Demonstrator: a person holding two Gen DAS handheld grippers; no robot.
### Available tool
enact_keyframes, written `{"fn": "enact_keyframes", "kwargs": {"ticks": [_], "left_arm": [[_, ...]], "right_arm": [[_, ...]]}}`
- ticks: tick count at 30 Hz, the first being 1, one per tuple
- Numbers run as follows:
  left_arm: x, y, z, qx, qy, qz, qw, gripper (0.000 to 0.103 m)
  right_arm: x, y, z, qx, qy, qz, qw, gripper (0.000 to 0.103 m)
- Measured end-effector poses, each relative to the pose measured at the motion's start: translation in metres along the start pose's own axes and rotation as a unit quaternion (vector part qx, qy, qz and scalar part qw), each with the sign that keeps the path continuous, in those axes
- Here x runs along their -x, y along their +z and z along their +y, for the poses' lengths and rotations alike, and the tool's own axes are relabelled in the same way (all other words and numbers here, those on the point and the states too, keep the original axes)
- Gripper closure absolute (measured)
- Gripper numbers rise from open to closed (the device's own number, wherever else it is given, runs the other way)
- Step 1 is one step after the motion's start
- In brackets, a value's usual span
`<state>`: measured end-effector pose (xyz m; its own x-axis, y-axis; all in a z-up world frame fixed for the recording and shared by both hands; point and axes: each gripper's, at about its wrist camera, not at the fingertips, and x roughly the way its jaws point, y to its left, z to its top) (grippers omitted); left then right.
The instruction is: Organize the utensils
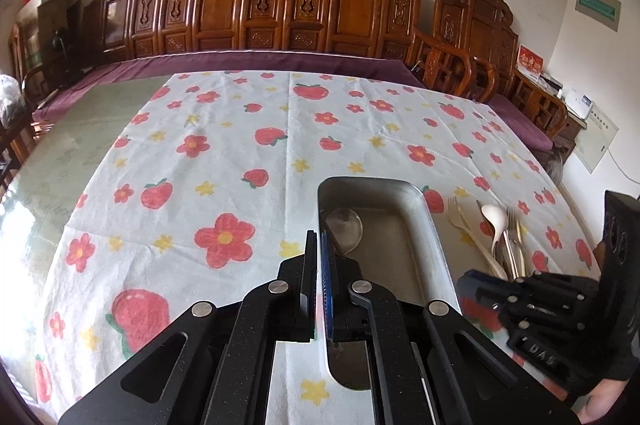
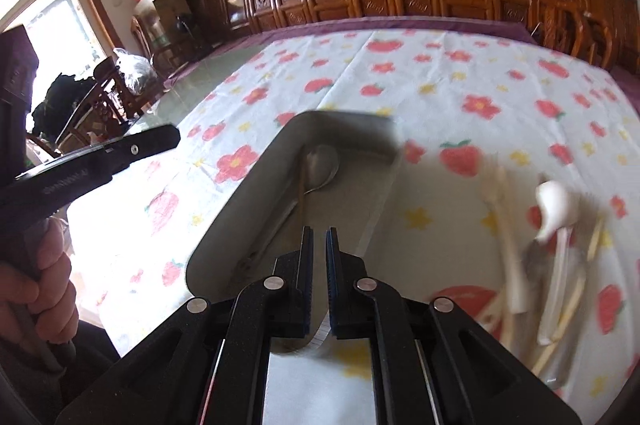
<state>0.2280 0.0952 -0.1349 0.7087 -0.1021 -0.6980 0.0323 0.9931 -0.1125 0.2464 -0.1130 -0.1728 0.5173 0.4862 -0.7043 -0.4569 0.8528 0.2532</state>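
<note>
A metal tray (image 1: 424, 225) lies on the flowered cloth with a metal spoon (image 1: 345, 227) in it. My left gripper (image 1: 319, 239) hangs shut and empty over the tray's left rim. To the right of the tray lies a loose pile of utensils (image 1: 504, 245): a pale fork (image 1: 456, 215), a white spoon (image 1: 493, 215) and metal pieces. My right gripper (image 1: 472, 281) is low beside that pile. In the right wrist view my right gripper (image 2: 319, 231) is shut and empty above the tray (image 2: 248, 193). The spoon (image 2: 323, 165) lies inside, and the blurred pile (image 2: 552, 245) lies to the right.
The flowered tablecloth (image 1: 224, 153) covers most of a glass-topped table. Carved wooden chairs (image 1: 280, 1) line the far side. A person's hand (image 2: 44, 265) holds my left gripper (image 2: 168, 137) at the left of the right wrist view.
</note>
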Motion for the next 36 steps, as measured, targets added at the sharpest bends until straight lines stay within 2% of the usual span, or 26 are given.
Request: {"fn": "enact_keyframes", "kwargs": {"ticks": [1,3,7,8,9,12,19,23,26,36], "left_arm": [[0.000,-0.001,-0.006,-0.005,-0.004,-0.001,1.0000,0.097],[0.000,-0.002,-0.017,-0.012,-0.011,-0.003,0.9999,0.082],[-0.002,-0.005,-0.039,-0.027,-0.027,-0.005,0.9992,0.065],[-0.002,-0.006,-0.044,-0.030,-0.031,-0.005,0.9991,0.056],[-0.003,-0.007,-0.049,-0.033,-0.034,-0.006,0.9989,0.051],[-0.006,-0.012,-0.062,-0.047,-0.039,-0.003,0.9981,0.049],[-0.013,-0.021,-0.083,-0.057,-0.056,0.009,0.9967,0.047],[-0.016,-0.026,-0.093,-0.064,-0.063,0.013,0.9959,0.047],[-0.017,-0.030,-0.102,-0.072,-0.067,0.016,0.9950,0.047],[-0.013,-0.041,-0.122,-0.086,-0.067,0.015,0.9939,0.047]], "right_arm": [[0.008,0.000,-0.009,0.002,-0.008,-0.007,1.000,0.095],[0.024,0.001,-0.030,0.004,-0.028,-0.015,0.999,0.095],[0.042,0.000,-0.070,0.006,-0.073,-0.024,0.997,0.095],[0.044,-0.001,-0.079,0.004,-0.083,-0.024,0.996,0.095],[0.045,-0.003,-0.087,0.002,-0.089,-0.024,0.996,0.093],[0.045,-0.012,-0.108,-0.005,-0.106,-0.024,0.994,0.082],[0.027,-0.028,-0.134,-0.018,-0.115,-0.006,0.993,0.082],[0.028,-0.037,-0.141,-0.014,-0.145,-0.001,0.989,0.082],[0.021,-0.045,-0.153,-0.022,-0.157,0.020,0.987,0.082],[0.000,-0.056,-0.177,-0.077,-0.116,0.045,0.989,0.081]]}}
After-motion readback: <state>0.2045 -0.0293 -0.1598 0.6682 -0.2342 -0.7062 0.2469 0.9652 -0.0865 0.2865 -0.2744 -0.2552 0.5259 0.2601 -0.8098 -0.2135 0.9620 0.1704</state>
